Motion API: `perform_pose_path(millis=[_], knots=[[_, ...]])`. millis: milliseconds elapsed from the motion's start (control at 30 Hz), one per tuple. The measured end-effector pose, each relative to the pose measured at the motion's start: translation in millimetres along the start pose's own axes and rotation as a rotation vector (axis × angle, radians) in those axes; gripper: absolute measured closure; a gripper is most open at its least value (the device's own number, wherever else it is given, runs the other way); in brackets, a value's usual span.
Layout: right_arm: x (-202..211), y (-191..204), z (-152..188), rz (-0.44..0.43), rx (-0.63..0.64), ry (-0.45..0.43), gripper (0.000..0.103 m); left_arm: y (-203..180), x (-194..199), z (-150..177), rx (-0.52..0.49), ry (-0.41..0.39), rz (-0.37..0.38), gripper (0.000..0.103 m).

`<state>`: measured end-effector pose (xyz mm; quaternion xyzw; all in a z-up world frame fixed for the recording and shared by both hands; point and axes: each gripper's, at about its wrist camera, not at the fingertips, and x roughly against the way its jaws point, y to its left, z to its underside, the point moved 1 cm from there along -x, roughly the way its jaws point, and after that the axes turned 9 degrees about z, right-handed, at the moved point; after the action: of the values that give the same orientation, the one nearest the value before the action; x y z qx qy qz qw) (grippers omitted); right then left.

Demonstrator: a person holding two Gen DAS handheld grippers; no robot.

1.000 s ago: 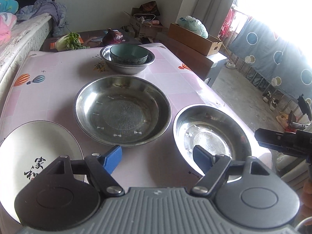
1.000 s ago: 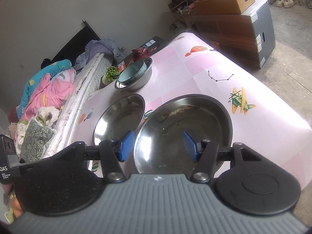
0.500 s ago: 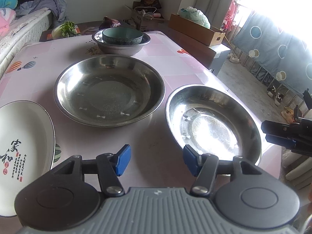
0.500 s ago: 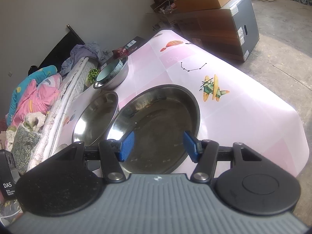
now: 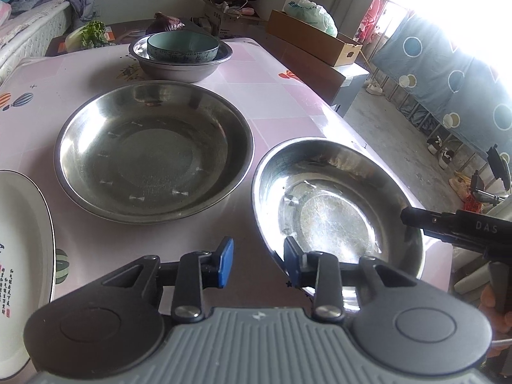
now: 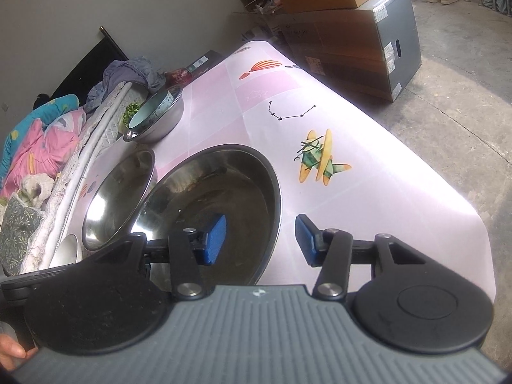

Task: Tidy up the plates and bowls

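Observation:
Two shallow steel basins lie on the pink table: a wide one (image 5: 150, 150) in the middle and a smaller one (image 5: 332, 204) at the right front corner. A teal bowl (image 5: 182, 46) sits inside a third steel bowl (image 5: 179, 64) at the back. A white plate with black characters (image 5: 22, 249) lies at the left front. My left gripper (image 5: 257, 264) is open, its jaws straddling the small basin's near rim. My right gripper (image 6: 259, 238) is open, straddling the same basin's (image 6: 224, 201) right rim; it also shows in the left wrist view (image 5: 454, 224).
The table's right edge (image 6: 416, 192) drops to a concrete floor. A cardboard box and cabinet (image 6: 352, 32) stand behind the table. A bed with bedding (image 6: 35, 147) runs along the left side. Vegetables (image 5: 89, 33) lie on a low stand behind the table.
Both grippers have come lower and closer to the small steel basin. The right gripper shifted right so its jaws now straddle the basin's rim. The left gripper's jaws have narrowed.

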<state>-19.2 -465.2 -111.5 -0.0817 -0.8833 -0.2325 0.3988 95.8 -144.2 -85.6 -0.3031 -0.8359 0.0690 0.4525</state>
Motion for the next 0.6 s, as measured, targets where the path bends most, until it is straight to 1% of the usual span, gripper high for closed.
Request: perform_pose_path(millis=[33, 100, 133, 200, 333, 467, 600], knots=[[-3, 0, 0, 0.000, 0.004, 0.004, 0.060, 1, -2, -1, 0.012, 0.010, 0.013, 0.076], [-8, 0, -1, -0.010, 0.007, 0.014, 0.067, 3, -6, -3, 0.034, 0.030, 0.044, 0.083], [-10, 0, -1, -0.017, 0.010, 0.020, 0.068, 4, -7, -4, 0.041, 0.036, 0.051, 0.085], [-13, 2, -1, -0.020, 0.019, 0.026, 0.073, 4, -9, -6, 0.040, 0.042, 0.052, 0.087], [-18, 4, -1, -0.011, 0.034, 0.038, 0.076, 2, -11, -8, 0.041, 0.053, 0.045, 0.088], [-22, 5, -1, -0.007, 0.045, 0.047, 0.080, 2, -11, -9, 0.050, 0.064, 0.049, 0.089], [-21, 6, 0, -0.029, 0.042, 0.063, 0.081, 2, -6, -7, 0.054, 0.090, 0.044, 0.089]])
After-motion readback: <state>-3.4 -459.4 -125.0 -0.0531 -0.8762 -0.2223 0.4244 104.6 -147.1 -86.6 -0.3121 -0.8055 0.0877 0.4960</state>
